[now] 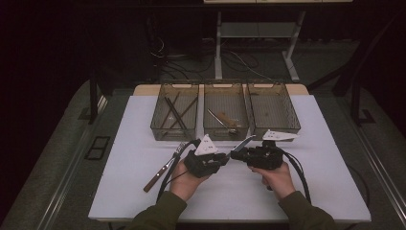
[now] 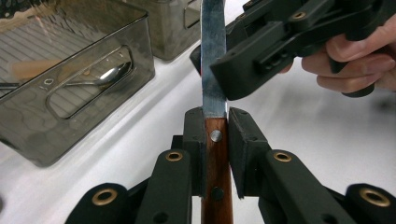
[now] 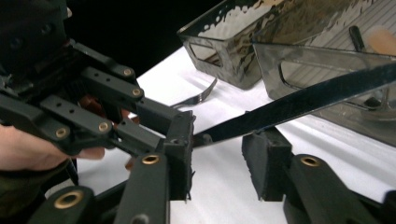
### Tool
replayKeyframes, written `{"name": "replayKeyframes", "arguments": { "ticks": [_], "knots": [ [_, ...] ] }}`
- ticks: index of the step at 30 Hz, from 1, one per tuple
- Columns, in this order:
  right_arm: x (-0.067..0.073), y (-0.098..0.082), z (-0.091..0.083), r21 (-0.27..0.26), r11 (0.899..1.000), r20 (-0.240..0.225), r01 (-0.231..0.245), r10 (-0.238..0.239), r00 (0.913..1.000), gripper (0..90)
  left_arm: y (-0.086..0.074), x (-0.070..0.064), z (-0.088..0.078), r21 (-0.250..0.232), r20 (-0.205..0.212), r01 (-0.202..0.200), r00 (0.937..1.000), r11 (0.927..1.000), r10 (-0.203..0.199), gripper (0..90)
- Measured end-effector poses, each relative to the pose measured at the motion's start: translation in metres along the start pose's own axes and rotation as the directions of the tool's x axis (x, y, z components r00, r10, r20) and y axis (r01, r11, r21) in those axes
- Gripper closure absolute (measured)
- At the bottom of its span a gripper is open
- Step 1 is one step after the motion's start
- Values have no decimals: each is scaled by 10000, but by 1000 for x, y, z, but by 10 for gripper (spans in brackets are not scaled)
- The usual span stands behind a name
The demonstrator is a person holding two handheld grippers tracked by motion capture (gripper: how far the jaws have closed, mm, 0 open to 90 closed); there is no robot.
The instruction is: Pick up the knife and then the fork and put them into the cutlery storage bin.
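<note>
No writing is readable anywhere. The left tongs (image 2: 216,135) are clenched on the wooden handle of a steel-bladed knife (image 2: 214,84), and its blade runs forward between the released right tongs (image 3: 219,161), above the white tabletop (image 1: 143,148).

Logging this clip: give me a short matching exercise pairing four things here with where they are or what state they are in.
Things:
1. knife
2. fork
3. spoon
4. right gripper

States:
A. lying in the middle bin
B. open around the blade
C. lying loose on the table
D. clamped by its wooden handle in the left gripper

Pairs: 1-D, 2-C, 3-A, 4-B
</note>
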State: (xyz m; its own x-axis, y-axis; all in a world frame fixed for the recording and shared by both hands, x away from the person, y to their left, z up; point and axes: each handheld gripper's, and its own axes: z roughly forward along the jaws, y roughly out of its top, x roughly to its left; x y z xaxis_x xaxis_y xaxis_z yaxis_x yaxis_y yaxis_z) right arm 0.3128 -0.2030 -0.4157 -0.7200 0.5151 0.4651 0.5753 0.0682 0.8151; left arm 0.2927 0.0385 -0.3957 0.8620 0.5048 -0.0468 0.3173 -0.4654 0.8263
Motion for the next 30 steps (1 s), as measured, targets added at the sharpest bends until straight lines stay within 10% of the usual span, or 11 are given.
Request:
{"name": "replayKeyframes", "arguments": {
  "ticks": [16,30],
  "knots": [
    [11,10,2,-370,9982,-657,470,-493,9966,878,0,-1,2,-138,30,-157,9999,9998,158,770],
    [15,16,-3,-388,9939,-390,1028,-1043,9938,894,-5,5,-4,-503,495,255,9985,9984,-230,692]
  ]
}}
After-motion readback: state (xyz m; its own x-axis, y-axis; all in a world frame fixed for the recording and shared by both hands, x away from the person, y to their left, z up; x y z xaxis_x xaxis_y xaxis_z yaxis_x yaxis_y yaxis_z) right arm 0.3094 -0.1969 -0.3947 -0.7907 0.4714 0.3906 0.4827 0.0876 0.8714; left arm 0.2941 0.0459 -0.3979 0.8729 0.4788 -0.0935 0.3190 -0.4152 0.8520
